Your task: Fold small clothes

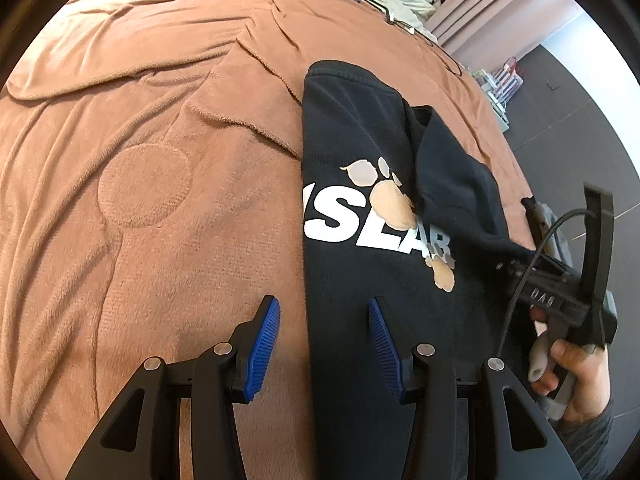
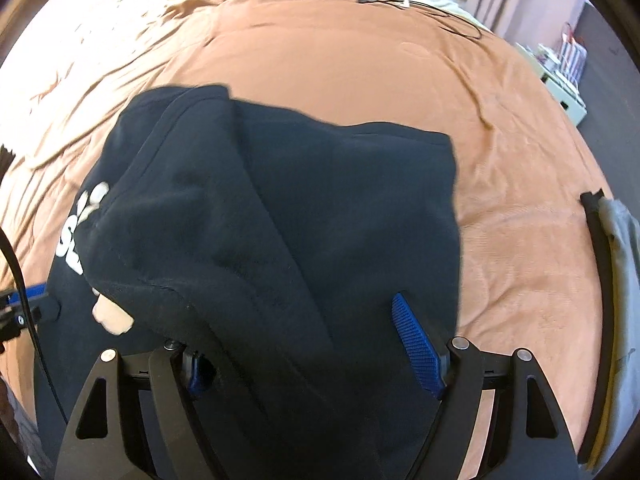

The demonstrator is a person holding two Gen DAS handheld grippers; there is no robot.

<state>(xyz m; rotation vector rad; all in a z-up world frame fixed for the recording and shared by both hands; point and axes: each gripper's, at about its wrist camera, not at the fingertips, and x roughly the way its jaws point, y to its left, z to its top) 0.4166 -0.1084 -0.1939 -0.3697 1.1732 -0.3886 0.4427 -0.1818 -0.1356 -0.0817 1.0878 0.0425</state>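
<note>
Left tongs (image 1: 323, 338) and right tongs (image 2: 316, 344) both spread wide.

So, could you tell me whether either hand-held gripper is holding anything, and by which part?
The left hand-held gripper is open and empty. The right hand-held gripper has the black sweatshirt draped between its spread fingers; a real grip cannot be told.

Showing left gripper (image 1: 323, 334): black skeletal linkage arms with triangular cutouts, silver round pivot pins, blue ribbed finger pads (image 1: 264, 340). Showing right gripper (image 2: 316, 352): same black frame, silver pins, blue pads with fine cross-hatch texture (image 2: 418, 346). Seen from left wrist: black body carrying embossed lettering, thin black cable (image 1: 516, 292) looping off it, curved black bracket, grey sleeve (image 1: 596, 428) at wrist.
</note>
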